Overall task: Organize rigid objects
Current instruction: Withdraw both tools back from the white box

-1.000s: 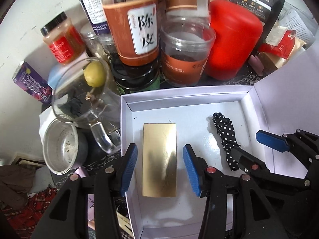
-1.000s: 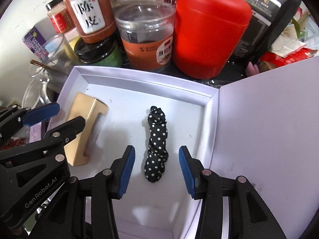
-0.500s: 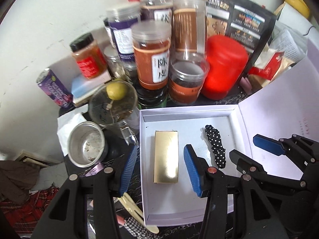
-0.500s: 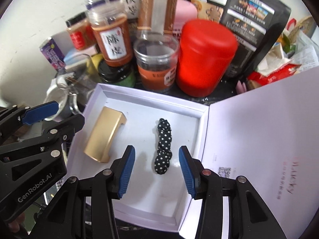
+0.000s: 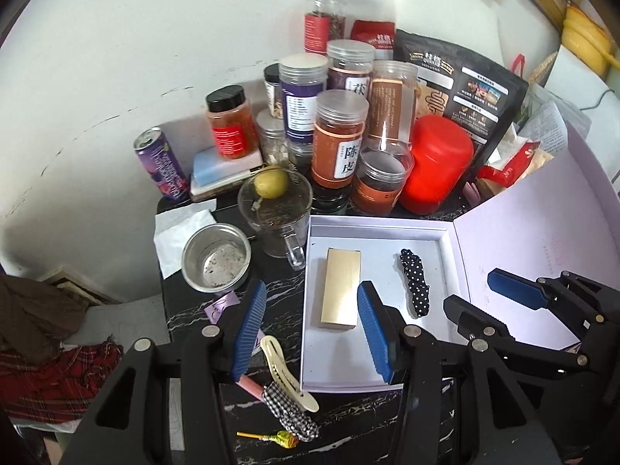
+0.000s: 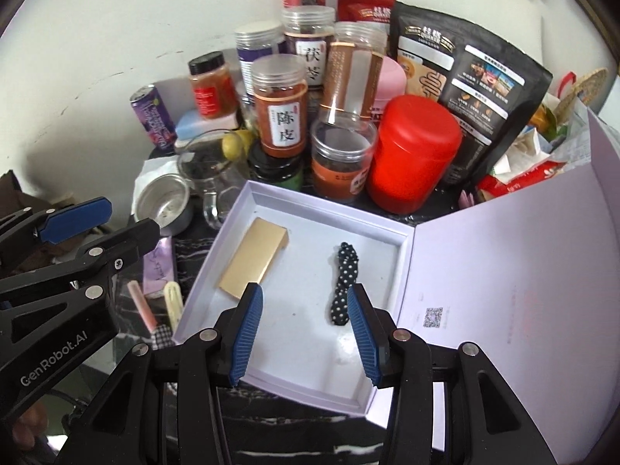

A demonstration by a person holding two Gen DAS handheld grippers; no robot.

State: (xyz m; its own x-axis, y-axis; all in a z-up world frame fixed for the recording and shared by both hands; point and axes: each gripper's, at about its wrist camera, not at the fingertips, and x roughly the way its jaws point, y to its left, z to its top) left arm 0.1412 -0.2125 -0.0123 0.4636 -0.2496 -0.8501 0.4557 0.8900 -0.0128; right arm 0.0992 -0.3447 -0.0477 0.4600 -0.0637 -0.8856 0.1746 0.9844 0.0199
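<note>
A white box lies open on the dark marble table, its lid folded out to the right. Inside lie a gold rectangular case and a black polka-dot scrunchie. My left gripper is open and empty, held above the box's left front edge. My right gripper is open and empty, above the box's front. On the table left of the box lie a cream hair clip, a checked scrunchie, a pink stick and a lollipop.
Behind the box stand several jars, a red canister, a black pouch, a glass mug holding a lime, a steel cup and a purple can. A white wall is behind.
Both grippers have pulled back and up from the box, open and empty throughout. More of the table, the jars and the hair items left of the box have come into view.
</note>
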